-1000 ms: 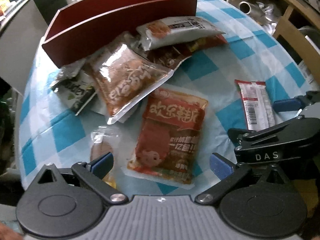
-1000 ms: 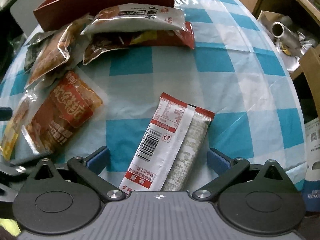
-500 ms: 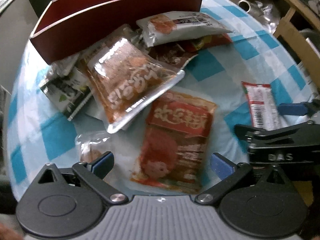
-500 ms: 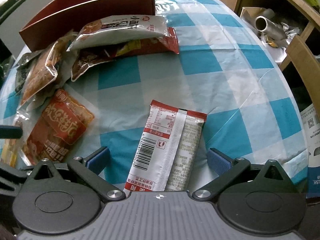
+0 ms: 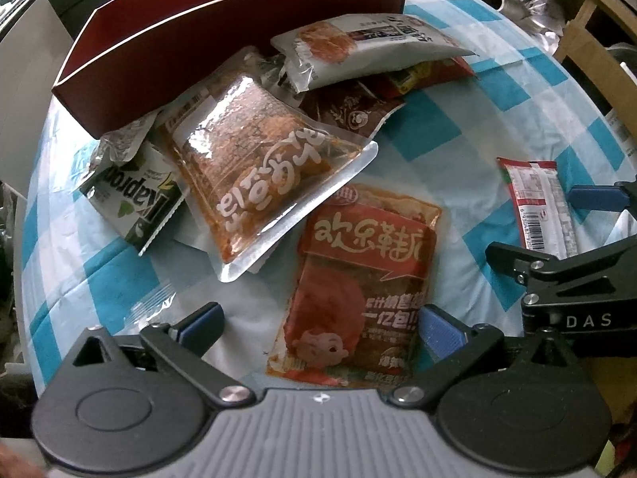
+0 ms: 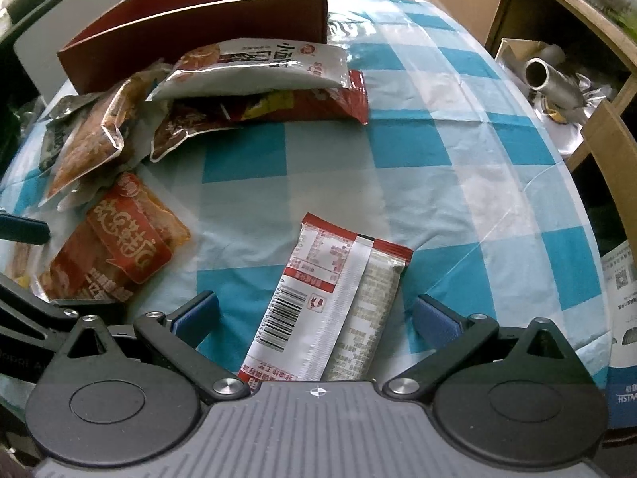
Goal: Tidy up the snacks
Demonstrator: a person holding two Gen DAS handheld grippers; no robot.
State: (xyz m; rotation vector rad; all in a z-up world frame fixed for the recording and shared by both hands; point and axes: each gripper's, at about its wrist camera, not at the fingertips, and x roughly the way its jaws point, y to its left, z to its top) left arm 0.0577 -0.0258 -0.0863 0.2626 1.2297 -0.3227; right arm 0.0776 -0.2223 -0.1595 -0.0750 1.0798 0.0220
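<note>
Jaws spread on both: left gripper (image 5: pixel 320 324) straddles orange-red snack pack (image 5: pixel 358 290), right gripper (image 6: pixel 314 314) straddles red-white packet (image 6: pixel 330 310), near table edge. Farther back, pile of pouches (image 5: pixel 262 167) against red box (image 6: pixel 199 28).

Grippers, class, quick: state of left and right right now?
Left gripper: open, holding nothing, fingers either side of the orange snack packet.
Right gripper: open, holding nothing, fingers either side of the red-and-white stick packet.
</note>
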